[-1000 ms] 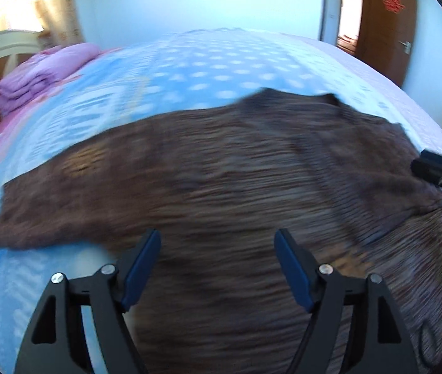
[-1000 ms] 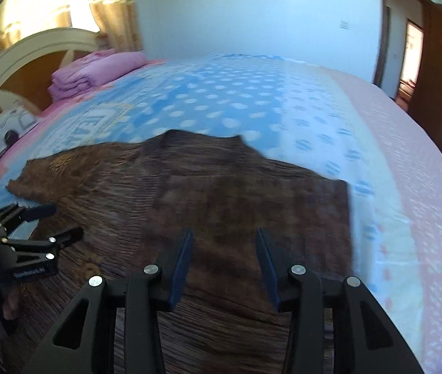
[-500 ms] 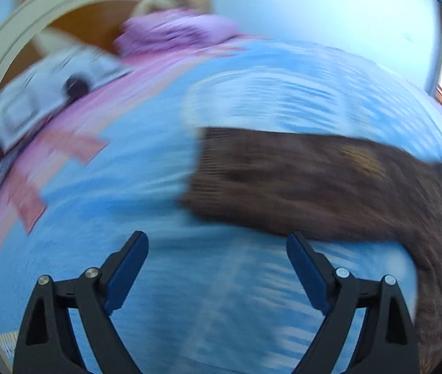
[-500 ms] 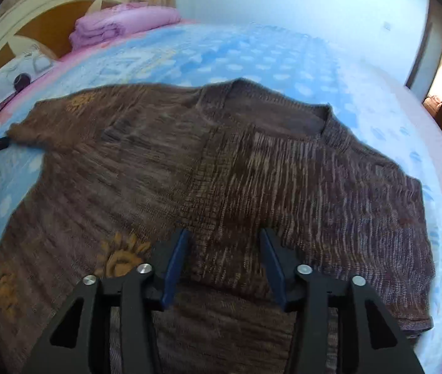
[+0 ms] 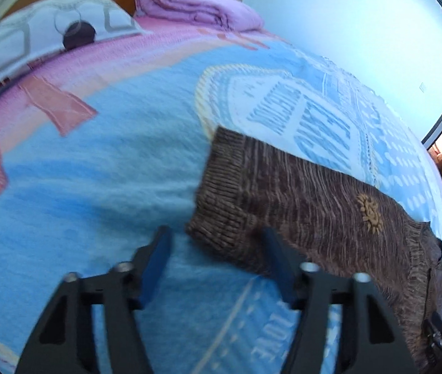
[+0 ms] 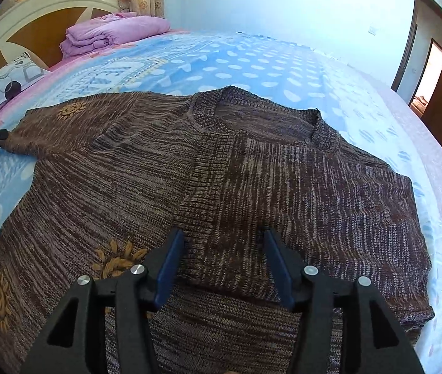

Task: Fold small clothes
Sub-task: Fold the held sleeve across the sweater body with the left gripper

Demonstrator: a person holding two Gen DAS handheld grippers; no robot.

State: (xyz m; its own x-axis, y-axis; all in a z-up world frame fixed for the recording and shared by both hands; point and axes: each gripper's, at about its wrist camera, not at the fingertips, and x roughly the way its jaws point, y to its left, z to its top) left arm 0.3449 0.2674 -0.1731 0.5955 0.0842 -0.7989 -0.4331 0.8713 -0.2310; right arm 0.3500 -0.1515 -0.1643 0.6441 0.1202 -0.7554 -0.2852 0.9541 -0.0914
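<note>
The brown sweater lies flat on the blue bed, filling the middle. The left gripper, just closing, sits around its cuff, not pinching. The right gripper, just opening, holds nothing.

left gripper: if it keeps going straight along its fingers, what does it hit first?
Most likely the ribbed cuff of the brown sweater's outstretched sleeve, lying just ahead of the left gripper. Its jaws, just closing, aren't yet pressing it. Depth is unclear; it might reach the blue bedspread beside it.
</note>
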